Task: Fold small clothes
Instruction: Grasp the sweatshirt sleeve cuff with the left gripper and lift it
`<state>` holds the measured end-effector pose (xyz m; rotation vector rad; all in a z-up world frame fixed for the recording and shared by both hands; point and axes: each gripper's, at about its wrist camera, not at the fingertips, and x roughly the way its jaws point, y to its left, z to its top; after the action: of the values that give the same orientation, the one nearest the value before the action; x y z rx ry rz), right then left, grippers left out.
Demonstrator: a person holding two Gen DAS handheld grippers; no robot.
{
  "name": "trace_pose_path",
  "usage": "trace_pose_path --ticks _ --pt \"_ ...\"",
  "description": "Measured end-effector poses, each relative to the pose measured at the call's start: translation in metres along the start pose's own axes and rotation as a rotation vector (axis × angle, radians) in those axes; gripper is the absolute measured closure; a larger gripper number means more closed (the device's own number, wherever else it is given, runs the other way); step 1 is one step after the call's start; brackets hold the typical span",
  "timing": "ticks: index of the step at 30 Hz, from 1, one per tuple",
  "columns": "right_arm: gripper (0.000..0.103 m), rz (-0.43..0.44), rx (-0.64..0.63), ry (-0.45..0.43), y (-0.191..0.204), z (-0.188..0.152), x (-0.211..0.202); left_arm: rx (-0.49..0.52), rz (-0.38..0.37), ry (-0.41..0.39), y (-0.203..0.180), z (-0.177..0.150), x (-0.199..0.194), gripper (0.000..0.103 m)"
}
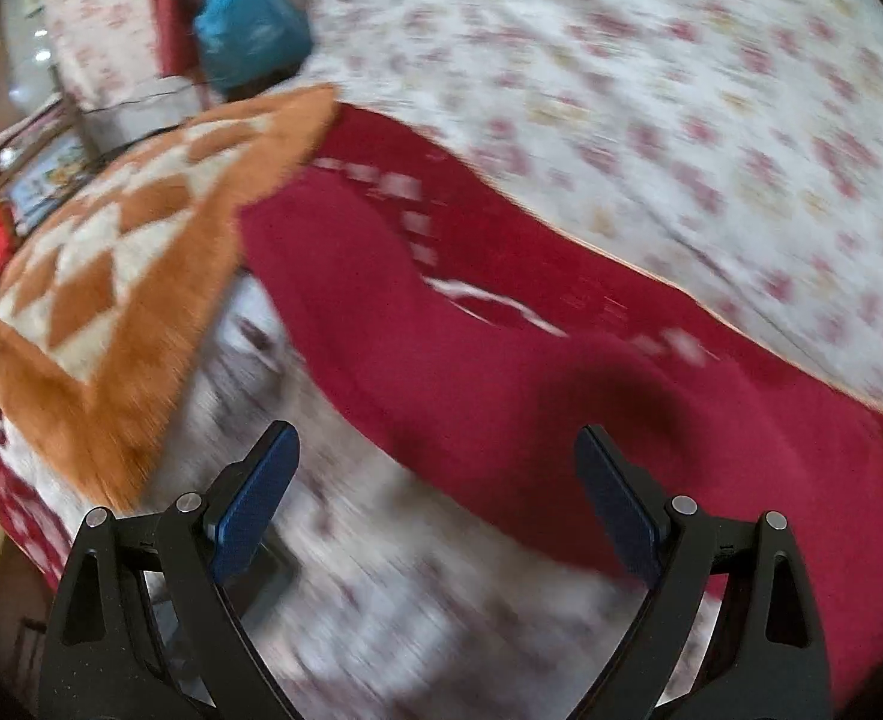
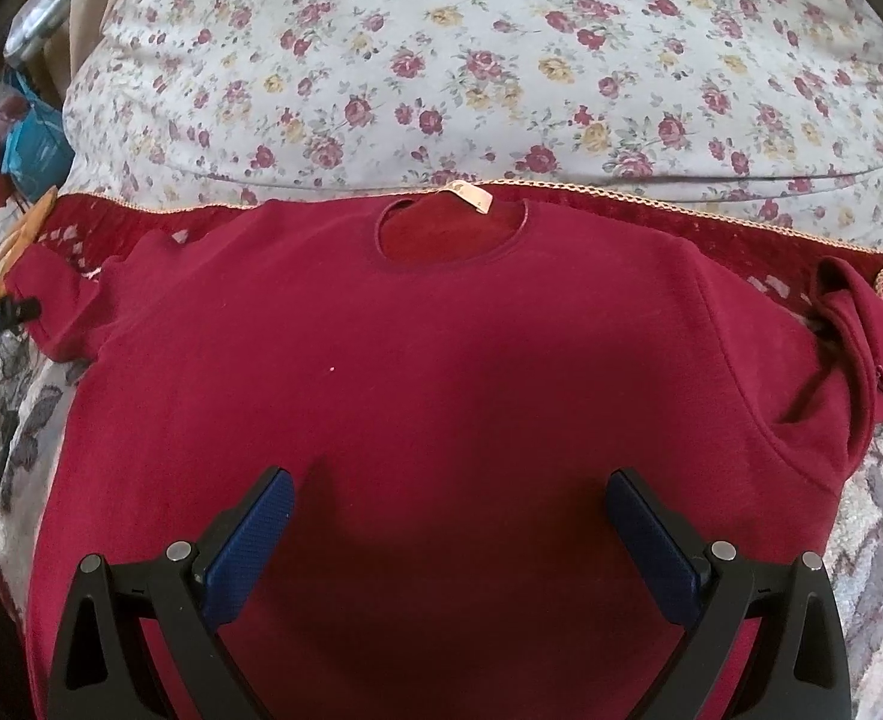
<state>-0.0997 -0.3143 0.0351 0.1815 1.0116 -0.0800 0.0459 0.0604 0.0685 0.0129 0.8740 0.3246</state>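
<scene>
Floral bedspread (image 2: 501,60), one red shirt (image 2: 441,360), two grippers agape

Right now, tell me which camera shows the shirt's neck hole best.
The right wrist view: the neck hole sits sharp and whole at the top of the red shirt, with its label. The left wrist view is blurred and shows only red cloth, no neck hole.

The left gripper (image 1: 435,450) has its blue-padded fingers (image 1: 255,504) spread wide, holding nothing. The right gripper (image 2: 450,495) is likewise spread wide, nothing between its fingers (image 2: 651,546).
</scene>
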Motion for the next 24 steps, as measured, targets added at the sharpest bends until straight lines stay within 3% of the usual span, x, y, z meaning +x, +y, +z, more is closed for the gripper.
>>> trace_pose_path --ticks 3,7,13,16,21,24 --pt "0.0 -0.001 -0.005 0.005 0.0 0.0 0.001 -0.044 0.082 0.004 0.024 0.021 0.025 0.01" --pt "0.0 0.0 -0.009 0.01 0.0 0.0 0.003 -0.084 0.132 0.027 0.039 0.037 0.061 0.01" --pt "0.0 0.003 -0.022 0.015 0.002 0.001 0.005 -0.04 0.098 0.016 0.023 0.051 0.085 0.01" --pt "0.0 0.005 -0.028 0.018 0.003 0.001 0.006 -0.084 0.172 0.032 0.031 0.054 0.088 0.01" --pt "0.0 0.017 -0.017 0.021 0.002 0.001 0.006 -0.067 0.199 0.027 0.031 0.051 0.085 0.01" --pt "0.0 0.009 -0.025 0.021 0.004 0.002 0.008 -0.111 0.186 0.042 0.036 0.054 0.094 0.01"
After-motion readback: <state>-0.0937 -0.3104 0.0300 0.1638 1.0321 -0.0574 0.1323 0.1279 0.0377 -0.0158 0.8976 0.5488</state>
